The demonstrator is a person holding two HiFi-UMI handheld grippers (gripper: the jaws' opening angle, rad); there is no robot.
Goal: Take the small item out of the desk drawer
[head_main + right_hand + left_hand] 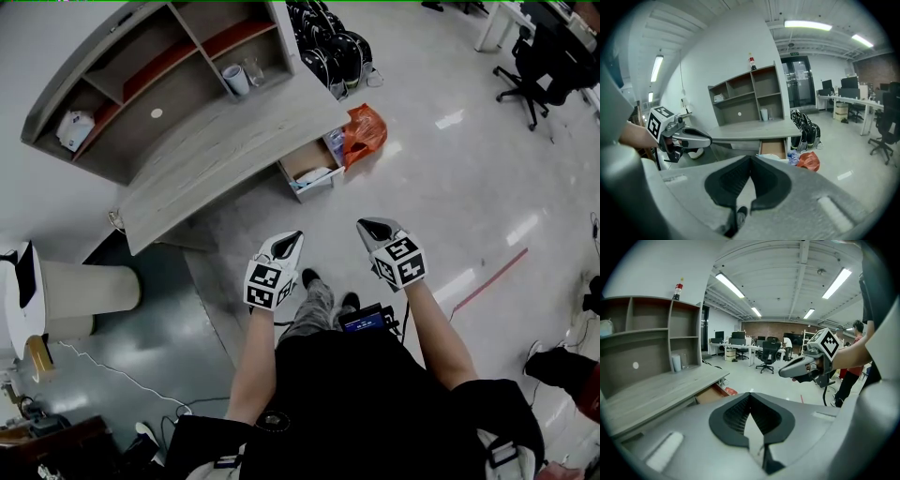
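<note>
The grey desk (225, 141) with a shelf unit stands ahead of me, some way off. Its drawer (302, 159) is pulled open, and something pale (315, 174) lies in it. The drawer (772, 147) also shows in the right gripper view, and the drawer (710, 393) in the left gripper view. My left gripper (289, 242) and right gripper (375, 228) hang side by side over the floor, short of the desk. Both are shut and hold nothing. Each shows in the other's view: the right gripper (783, 372) and the left gripper (708, 138).
An orange bag (364, 131) lies on the floor beside the drawer, with black backpacks (328, 42) behind it. A cup (236, 79) stands in a shelf cubby. A white cylindrical bin (80, 295) is at the left, and an office chair (539, 66) at the far right.
</note>
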